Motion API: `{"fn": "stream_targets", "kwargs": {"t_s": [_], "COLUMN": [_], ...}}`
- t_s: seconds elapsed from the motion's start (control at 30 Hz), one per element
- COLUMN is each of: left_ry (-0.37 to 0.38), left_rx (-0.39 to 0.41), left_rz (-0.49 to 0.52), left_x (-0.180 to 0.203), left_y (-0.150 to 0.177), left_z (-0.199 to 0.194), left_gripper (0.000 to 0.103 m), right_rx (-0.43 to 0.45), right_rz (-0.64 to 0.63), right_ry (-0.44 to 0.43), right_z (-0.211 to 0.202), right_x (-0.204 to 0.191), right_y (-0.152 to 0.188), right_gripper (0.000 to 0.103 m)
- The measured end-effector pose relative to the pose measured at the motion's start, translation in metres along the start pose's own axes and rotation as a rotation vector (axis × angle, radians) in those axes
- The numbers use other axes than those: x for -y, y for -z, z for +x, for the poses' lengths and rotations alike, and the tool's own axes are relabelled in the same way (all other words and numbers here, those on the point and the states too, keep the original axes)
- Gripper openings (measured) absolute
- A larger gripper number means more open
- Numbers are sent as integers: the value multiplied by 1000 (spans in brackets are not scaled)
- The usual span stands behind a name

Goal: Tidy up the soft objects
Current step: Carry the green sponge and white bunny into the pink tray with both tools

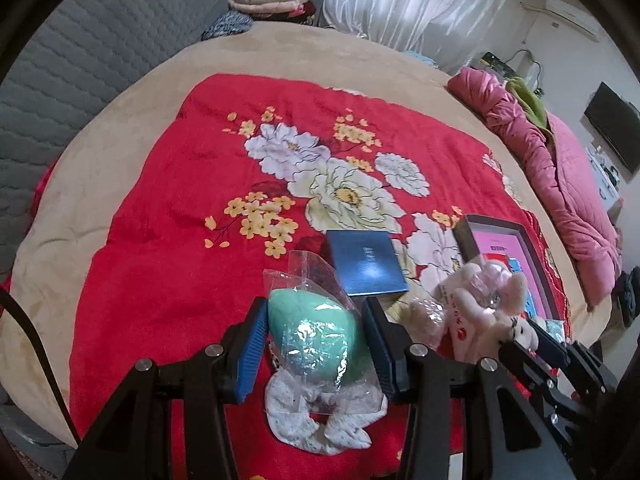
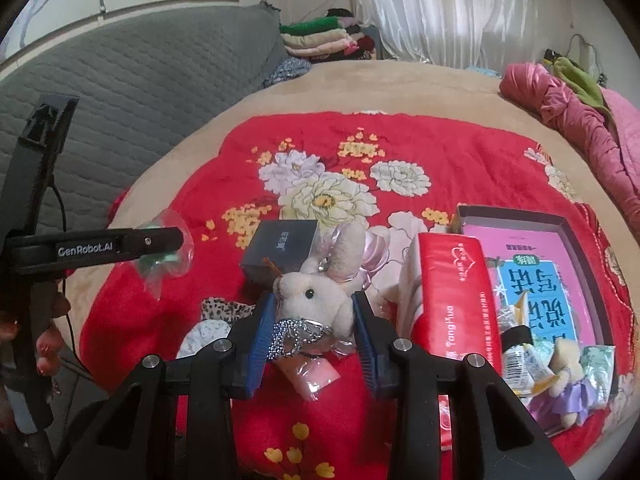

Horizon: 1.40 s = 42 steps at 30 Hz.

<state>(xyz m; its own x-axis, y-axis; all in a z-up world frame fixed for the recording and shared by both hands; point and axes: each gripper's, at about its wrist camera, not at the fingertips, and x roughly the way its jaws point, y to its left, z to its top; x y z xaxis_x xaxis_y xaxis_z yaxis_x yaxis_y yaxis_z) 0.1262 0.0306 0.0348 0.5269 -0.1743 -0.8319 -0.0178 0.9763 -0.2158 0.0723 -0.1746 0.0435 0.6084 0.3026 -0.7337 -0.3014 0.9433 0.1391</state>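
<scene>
Left wrist view, we've got our left gripper (image 1: 316, 344) fingers squeezing the bagged green sponge (image 1: 316, 340) lower middle, right gripper (image 2: 316, 320) fingers clamping the plush bunny (image 2: 316, 296).

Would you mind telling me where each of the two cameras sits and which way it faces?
Left wrist view: sits on the left gripper, looking down along its fingers across the red blanket; its pads clamp a green sponge in a clear bag.
Right wrist view: sits on the right gripper, facing the same way; its pads clamp a plush rabbit, and the left gripper and a hand show at left.
Shared: blanket, blue box, open tray, curtain.
</scene>
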Motion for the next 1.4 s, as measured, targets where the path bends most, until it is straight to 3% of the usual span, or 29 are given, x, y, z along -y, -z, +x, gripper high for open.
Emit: {"fn": "stream_targets", "kwargs": {"t_s": [0.4,0.73,1.0,1.4], "left_ry": [18,94,141,230], "left_rx": [38,58,62,15], "left_rz": [97,178,251,354], "left_x": [52,113,163,239], "left_y": [8,9,10,21], "left_z": [-32,-49,-50,-32], "left_gripper": [48,48,48,48], "right_rx": [86,175,202,207], "right_rz": [44,134,213,261], "right_ry": [22,117,197,241], "right_z": [-48,-106,-139,-154], "right_x": [25,86,137,174], "right_y": [-3,1,12,27], "right_gripper": [40,40,40,40]}}
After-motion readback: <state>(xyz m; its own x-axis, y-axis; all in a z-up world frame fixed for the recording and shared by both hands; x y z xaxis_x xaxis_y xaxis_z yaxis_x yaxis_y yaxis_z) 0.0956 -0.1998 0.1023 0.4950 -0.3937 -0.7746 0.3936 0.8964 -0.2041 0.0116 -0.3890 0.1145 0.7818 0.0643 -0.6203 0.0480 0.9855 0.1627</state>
